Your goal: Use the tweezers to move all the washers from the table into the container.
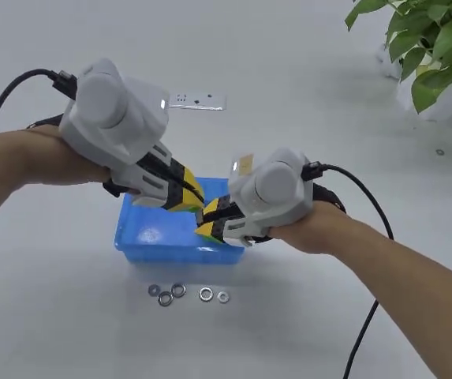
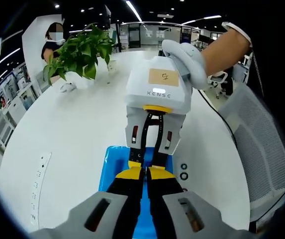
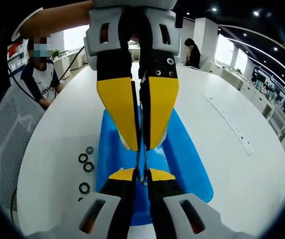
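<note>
A blue container (image 1: 143, 237) stands on the white table, and several metal washers (image 1: 178, 290) lie in a loose row just in front of it. Above the container the two grippers meet tip to tip. My left gripper (image 1: 198, 197) comes in from the left and my right gripper (image 1: 203, 225) from the right. In the right gripper view, thin tweezers (image 3: 141, 159) run edge-on between my right gripper's (image 3: 141, 175) yellow pads and on up between the left gripper's (image 3: 142, 144) pads. Both pairs of jaws stand closed on them. The washers (image 3: 85, 162) lie to the left of the container (image 3: 187, 159).
A potted plant (image 1: 431, 47) stands at the far right and a power strip (image 1: 196, 101) lies behind the container. Black cables trail from both grippers. A person (image 3: 40, 74) sits at the table's far side, and a mesh chair (image 2: 261, 144) stands beside it.
</note>
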`<state>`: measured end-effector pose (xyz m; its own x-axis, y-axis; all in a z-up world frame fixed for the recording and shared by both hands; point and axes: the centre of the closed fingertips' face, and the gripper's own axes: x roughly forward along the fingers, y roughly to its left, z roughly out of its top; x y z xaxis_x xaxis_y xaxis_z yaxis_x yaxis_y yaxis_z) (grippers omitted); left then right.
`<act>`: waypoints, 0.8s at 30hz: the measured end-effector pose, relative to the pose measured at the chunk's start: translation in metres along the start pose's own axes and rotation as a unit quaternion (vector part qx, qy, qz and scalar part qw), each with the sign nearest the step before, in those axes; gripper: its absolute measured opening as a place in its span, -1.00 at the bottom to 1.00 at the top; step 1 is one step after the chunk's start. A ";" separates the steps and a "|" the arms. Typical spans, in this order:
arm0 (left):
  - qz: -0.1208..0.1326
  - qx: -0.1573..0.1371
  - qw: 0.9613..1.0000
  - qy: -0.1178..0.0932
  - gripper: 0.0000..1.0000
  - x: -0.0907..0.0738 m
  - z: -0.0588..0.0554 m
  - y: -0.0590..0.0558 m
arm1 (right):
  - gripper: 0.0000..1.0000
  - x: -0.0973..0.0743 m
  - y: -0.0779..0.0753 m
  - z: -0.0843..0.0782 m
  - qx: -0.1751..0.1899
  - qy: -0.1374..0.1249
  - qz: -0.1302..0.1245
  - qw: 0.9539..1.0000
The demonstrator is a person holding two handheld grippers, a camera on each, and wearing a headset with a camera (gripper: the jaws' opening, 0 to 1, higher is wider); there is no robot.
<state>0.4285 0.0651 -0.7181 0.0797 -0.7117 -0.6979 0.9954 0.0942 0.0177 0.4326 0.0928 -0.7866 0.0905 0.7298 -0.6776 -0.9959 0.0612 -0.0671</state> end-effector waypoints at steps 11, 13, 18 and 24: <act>-0.003 0.006 1.000 0.003 -0.87 0.000 0.001 -0.003 | -0.78 -0.001 0.001 0.000 -0.007 0.001 -0.001 1.000; -0.002 0.007 1.000 0.002 -0.87 -0.002 0.003 -0.003 | -0.78 -0.003 0.001 0.001 -0.006 -0.001 -0.001 1.000; 0.001 0.009 1.000 -0.003 -0.87 -0.006 0.008 -0.002 | -0.78 -0.007 -0.001 0.006 -0.009 -0.005 -0.008 1.000; 0.006 0.013 1.000 -0.005 -0.87 -0.013 0.015 -0.004 | -0.78 -0.014 -0.001 0.013 -0.011 -0.011 -0.013 1.000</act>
<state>0.4246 0.0632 -0.6987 0.0922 -0.7180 -0.6899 0.9954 0.0844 0.0452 0.4327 0.0919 -0.7674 0.1162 0.7431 -0.6590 -0.9927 0.0655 -0.1012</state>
